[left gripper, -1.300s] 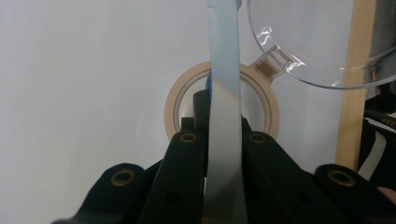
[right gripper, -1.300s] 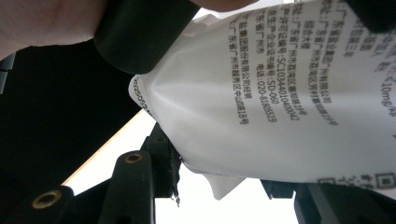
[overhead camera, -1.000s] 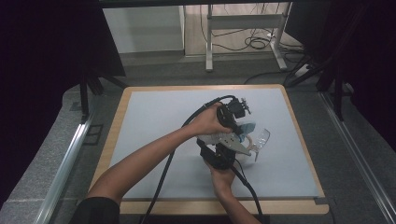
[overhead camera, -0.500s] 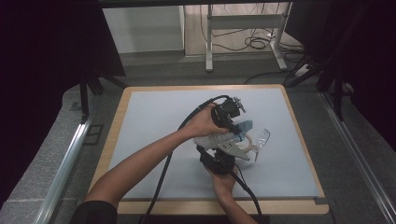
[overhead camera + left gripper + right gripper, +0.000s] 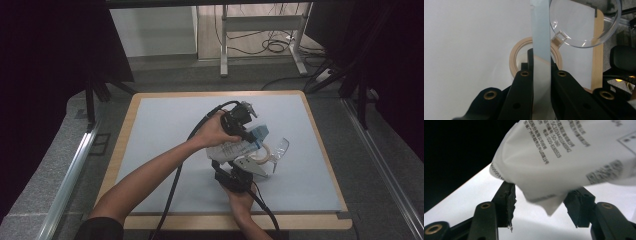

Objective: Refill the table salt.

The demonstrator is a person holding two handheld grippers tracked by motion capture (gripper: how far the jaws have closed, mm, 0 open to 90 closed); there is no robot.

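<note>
Over the pale grey mat [image 5: 165, 150] that covers the wooden-edged table [image 5: 120, 155], the person's left forearm reaches in from the lower left. The left gripper [image 5: 239, 121] sits above the middle of the mat, its jaws drawn tight together on the pale blue edge of a white printed plastic pouch [image 5: 231, 148]. In the left gripper view that edge runs as a narrow upright strip [image 5: 540, 50] pinched between the two black jaws. Behind the strip a beige roll of masking tape [image 5: 519, 53] lies flat on the mat, and a clear round plastic lid [image 5: 584, 22] sits just beyond it, to the upper right.

Nearer the person, just below the pouch, the right gripper [image 5: 235, 176] points up at the pouch from below. In the right gripper view its jaws have just been opening and stand apart, with the pouch's crumpled white corner [image 5: 549, 202] hanging between them; the left pad touches the pouch's side, the right pad is clear of it.

To the right, the tape roll [image 5: 262, 152] and the clear lid [image 5: 281, 148] lie side by side on the mat.
</note>
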